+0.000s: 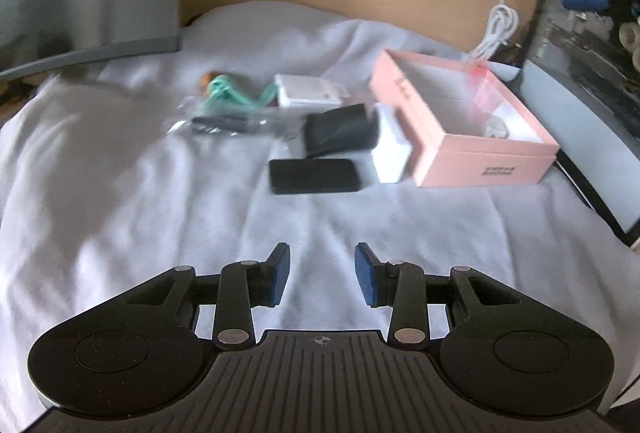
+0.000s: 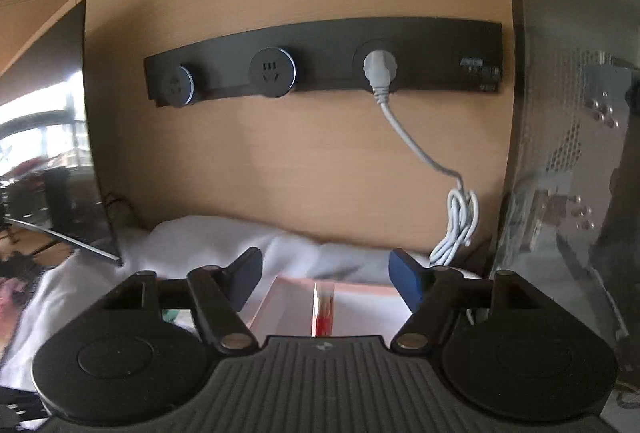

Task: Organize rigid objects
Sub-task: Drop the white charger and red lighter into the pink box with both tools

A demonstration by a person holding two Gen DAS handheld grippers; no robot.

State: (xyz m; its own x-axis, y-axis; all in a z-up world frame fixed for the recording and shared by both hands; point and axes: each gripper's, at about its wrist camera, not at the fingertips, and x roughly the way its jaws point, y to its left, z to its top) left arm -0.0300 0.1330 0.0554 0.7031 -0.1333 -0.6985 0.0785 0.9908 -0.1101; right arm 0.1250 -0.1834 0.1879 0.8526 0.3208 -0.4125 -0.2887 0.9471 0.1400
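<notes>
An open pink box [image 1: 460, 121] sits on a white cloth [image 1: 140, 193] at the right, with a small red-and-clear item [image 1: 478, 73] at its far wall. Left of it lie a white box [image 1: 390, 149], a black pouch [image 1: 340, 129], a black phone [image 1: 316, 175], a white case [image 1: 308, 91], a teal cord [image 1: 228, 95] and a clear bag with a dark object [image 1: 220, 123]. My left gripper [image 1: 322, 275] is open and empty, well short of the phone. My right gripper [image 2: 326, 279] is open above the pink box [image 2: 296, 307]; a red item [image 2: 322, 315] shows below it.
A wooden back wall carries a black socket strip [image 2: 320, 61] with a white plug and coiled cable [image 2: 460, 225]. A computer case [image 2: 572, 153] stands at the right, close to the pink box. A monitor [image 2: 52, 137] stands at the left.
</notes>
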